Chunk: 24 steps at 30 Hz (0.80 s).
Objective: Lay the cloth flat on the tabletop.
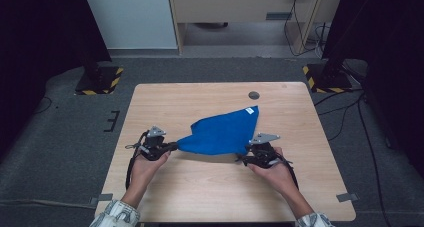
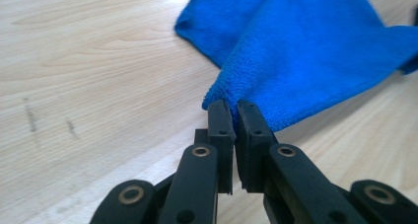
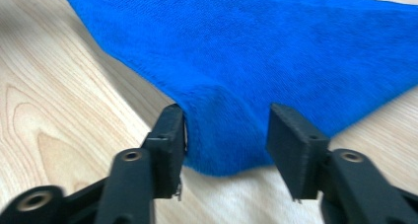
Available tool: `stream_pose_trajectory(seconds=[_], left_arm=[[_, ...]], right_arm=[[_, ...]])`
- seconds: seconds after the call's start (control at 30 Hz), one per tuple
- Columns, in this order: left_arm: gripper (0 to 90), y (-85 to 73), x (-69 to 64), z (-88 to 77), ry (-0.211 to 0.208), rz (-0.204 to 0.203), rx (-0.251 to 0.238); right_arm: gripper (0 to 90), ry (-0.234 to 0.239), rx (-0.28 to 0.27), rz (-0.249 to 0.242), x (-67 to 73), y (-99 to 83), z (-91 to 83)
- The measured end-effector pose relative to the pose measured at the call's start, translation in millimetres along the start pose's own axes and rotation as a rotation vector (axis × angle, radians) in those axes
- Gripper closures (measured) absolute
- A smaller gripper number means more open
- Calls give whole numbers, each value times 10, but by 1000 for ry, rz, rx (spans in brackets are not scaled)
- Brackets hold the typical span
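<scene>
**Blue cloth held at one corner, other corner let loose between spread jaws**

Left gripper [image 2: 229,108]: jaws pressed together, pinching one corner of the blue terry microfibre cloth [image 2: 305,51]. The corner sits right at the fingertips; the rest fans away beyond them onto the pale wood-grain table [image 2: 88,61]. The pinch likely serves as an anchor, keeping that edge taut and slightly lifted.

Right gripper [image 3: 226,120]: jaws spread, not pressing. The cloth's near corner lies between the two pads, bulging toward the camera, brushing or nearly brushing the left-hand pad and apart from the other. Reads as a release or a regrip, judging by the slack fold.

High view: cloth [image 1: 222,134] spans between left gripper [image 1: 172,146] and right gripper [image 1: 248,149], its far point with a small white tag [image 1: 248,110] lying beyond both sets of fingertips.

Hard to tell: whether the cloth is doubled over; the underside and the edge below the right jaws are hidden. Whether the left-held corner clears the table isn't certain.
</scene>
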<state>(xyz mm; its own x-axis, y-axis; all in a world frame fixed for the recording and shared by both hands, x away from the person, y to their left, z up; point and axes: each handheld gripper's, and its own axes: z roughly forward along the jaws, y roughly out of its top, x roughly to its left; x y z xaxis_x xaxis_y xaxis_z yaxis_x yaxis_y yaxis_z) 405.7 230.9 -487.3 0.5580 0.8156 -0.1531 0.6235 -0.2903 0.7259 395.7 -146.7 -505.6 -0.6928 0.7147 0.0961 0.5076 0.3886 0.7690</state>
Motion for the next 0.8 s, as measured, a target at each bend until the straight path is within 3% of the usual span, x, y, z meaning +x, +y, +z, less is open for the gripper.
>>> stream_pose_trajectory(seconds=[0.17,0.27,0.37,0.53,0.8], left_arm=[[857,-25,31,-16,18,1,3],[857,-44,52,-1,24,0,13],[857,-53,49,2,23,10,13],[857,-88,111,-46,41,4,8],[857,-125,222,-85,56,-20,3]], right_arm=[[485,-7,-21,16,2,-136,-127],[610,-36,-34,38,-61,-175,-180],[670,-71,-9,69,-125,-176,-141],[594,-88,0,114,-118,-122,34],[522,-86,20,118,-15,-52,198]])
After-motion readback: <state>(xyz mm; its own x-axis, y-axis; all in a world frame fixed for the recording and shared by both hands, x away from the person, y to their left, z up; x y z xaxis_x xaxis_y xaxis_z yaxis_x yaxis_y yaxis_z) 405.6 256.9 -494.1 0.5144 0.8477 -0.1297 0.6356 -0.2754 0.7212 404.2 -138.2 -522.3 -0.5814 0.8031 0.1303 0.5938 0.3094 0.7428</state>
